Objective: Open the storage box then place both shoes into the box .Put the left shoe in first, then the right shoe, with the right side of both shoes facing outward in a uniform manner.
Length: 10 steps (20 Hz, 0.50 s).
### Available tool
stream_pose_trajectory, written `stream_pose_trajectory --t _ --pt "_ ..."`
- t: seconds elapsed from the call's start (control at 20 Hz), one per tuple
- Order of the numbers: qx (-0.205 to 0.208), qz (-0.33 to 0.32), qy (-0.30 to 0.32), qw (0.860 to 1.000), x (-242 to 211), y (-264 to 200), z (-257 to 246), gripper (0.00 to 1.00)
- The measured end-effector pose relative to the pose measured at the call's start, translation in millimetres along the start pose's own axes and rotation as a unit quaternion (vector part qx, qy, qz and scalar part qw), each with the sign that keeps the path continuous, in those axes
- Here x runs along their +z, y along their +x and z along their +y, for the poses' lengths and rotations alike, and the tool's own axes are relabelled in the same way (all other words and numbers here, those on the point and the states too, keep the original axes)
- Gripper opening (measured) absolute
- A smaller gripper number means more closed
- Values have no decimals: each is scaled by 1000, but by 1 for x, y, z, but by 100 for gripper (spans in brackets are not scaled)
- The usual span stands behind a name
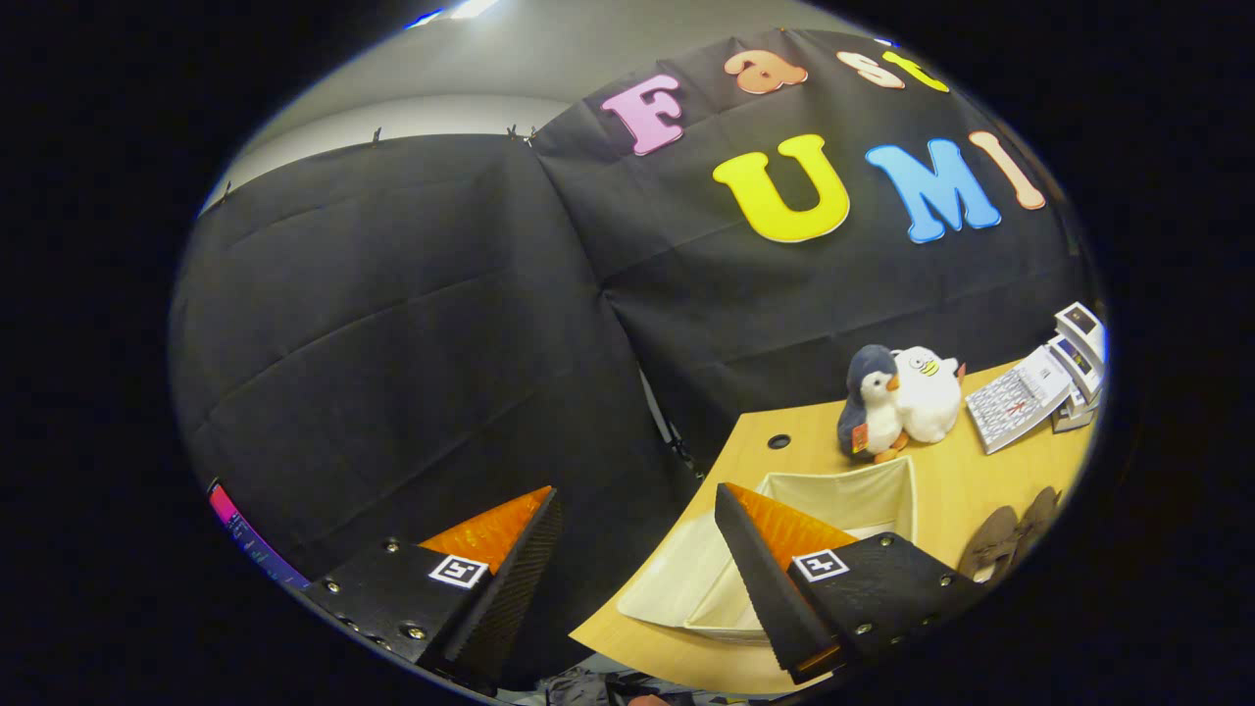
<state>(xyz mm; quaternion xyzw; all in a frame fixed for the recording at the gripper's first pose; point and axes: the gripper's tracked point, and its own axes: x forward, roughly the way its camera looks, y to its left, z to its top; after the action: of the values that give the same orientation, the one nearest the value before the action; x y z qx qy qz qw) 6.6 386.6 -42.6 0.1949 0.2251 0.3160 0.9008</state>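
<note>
My gripper (637,500) is open, its two fingers spread wide with nothing between them, held up off the left end of the table. A cream fabric storage box (853,495) sits open on the wooden table (971,490), just beyond my right finger (775,579), which hides part of it. Its lid flap (677,579) lies flat toward the table's near edge. The box's visible inside is bare. Two brown shoes (1010,539) lie side by side on the table to the right of the box.
A penguin plush (871,407) and a white plush (927,392) stand behind the box. A desk calendar (1020,397) and a small device (1079,353) stand at the back right. A round cable hole (778,441) lies in the tabletop. Black cloth walls surround the booth.
</note>
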Motion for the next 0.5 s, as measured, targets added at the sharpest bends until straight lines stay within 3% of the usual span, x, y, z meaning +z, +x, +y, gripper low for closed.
stream_pose_trajectory --t 0.5 --pt "-137 -33 -25 990 24 -69 -141 97"
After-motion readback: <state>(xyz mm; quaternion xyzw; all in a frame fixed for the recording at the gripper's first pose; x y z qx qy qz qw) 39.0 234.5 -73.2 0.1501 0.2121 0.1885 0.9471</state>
